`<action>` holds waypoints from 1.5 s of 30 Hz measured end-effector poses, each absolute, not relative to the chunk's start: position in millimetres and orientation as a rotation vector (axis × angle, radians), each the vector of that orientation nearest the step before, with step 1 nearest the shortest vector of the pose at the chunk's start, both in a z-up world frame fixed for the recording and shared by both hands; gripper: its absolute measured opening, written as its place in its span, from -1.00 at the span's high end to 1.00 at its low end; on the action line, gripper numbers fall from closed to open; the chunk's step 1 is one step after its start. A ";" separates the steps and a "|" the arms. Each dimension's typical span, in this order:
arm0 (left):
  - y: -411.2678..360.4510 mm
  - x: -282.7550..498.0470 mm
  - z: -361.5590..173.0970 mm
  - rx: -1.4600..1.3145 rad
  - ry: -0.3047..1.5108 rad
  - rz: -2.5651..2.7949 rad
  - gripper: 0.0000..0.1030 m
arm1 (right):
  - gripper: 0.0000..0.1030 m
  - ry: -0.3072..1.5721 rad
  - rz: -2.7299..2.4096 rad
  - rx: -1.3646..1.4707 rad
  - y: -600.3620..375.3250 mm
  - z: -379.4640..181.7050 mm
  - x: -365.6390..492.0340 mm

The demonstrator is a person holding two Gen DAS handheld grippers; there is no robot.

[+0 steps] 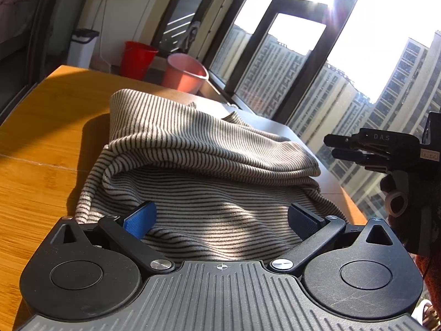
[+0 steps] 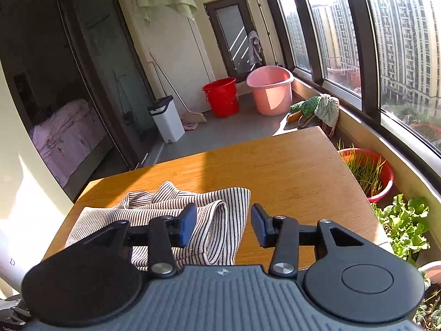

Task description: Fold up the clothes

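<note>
striped garment point(image 1: 209, 149) bunched, part-folded on bench point(image 1: 41, 127), toward its near-left corner | left gripper point(image 1: 220, 220) fingers spread wide, cloth directly ahead between them, nothing clamped | right gripper point(image 2: 223, 226) fingers apart, garment's right edge between them, unclamped | left judged nearer.

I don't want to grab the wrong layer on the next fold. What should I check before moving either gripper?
1. Left gripper open: ok, jaws spread wide.
2. Right gripper open: ok, nothing between its pads.
3. Striped garment wholly on the wooden table: cannot tell, near edge hidden.
4. Garment flat: not ok, layers bunched and rolled.
5. Left gripper facing the cloth: ok.
6. Bare table for the fold: ok, right of the garment.
</note>
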State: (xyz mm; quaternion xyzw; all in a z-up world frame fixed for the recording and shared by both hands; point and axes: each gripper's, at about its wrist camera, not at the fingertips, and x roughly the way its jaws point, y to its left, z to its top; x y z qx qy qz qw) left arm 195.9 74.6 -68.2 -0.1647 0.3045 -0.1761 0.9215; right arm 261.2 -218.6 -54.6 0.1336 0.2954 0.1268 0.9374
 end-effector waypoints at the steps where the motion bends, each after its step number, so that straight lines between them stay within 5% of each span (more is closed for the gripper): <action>1: 73.5 195.8 -68.0 -0.332 0.626 -0.359 -1.00 | -0.10 0.612 0.268 0.272 -214.2 -56.8 264.6; 5: 70.6 194.1 -67.8 -0.311 0.628 -0.351 -1.00 | -0.06 0.683 0.264 0.287 -198.9 -77.8 281.1; 8: 71.7 194.0 -67.8 -0.312 0.628 -0.353 -1.00 | 0.80 0.702 0.286 0.257 -184.2 -81.9 282.5; 9: 71.6 193.9 -67.7 -0.312 0.628 -0.353 -1.00 | 0.85 0.670 0.295 0.223 -178.3 -74.7 277.4; 16: 72.3 193.5 -67.8 -0.314 0.628 -0.354 -1.00 | 0.91 0.489 0.306 0.173 -183.0 -16.7 265.3; 22: 72.5 193.7 -67.6 -0.320 0.627 -0.357 -1.00 | 0.89 0.661 0.174 0.122 -202.6 -75.9 279.7; 29: 70.9 194.6 -67.3 -0.316 0.628 -0.356 -1.00 | 0.56 0.584 0.143 0.096 -203.7 -68.5 265.5; 33: 73.6 194.7 -67.7 -0.328 0.632 -0.369 -1.00 | -0.01 0.522 0.279 0.197 -194.5 -53.8 255.3; 40: 66.3 198.7 -64.1 -0.239 0.666 -0.388 -1.00 | -0.20 0.616 0.329 0.328 -178.7 -107.9 267.9; 42: 68.4 199.2 -56.8 -0.238 0.656 -0.418 -1.00 | -0.55 0.584 0.354 0.296 -173.7 -106.1 262.2; 45: 71.0 204.7 -37.0 -0.262 0.586 -0.455 -1.00 | -0.69 0.581 0.368 0.258 -166.7 -105.6 258.7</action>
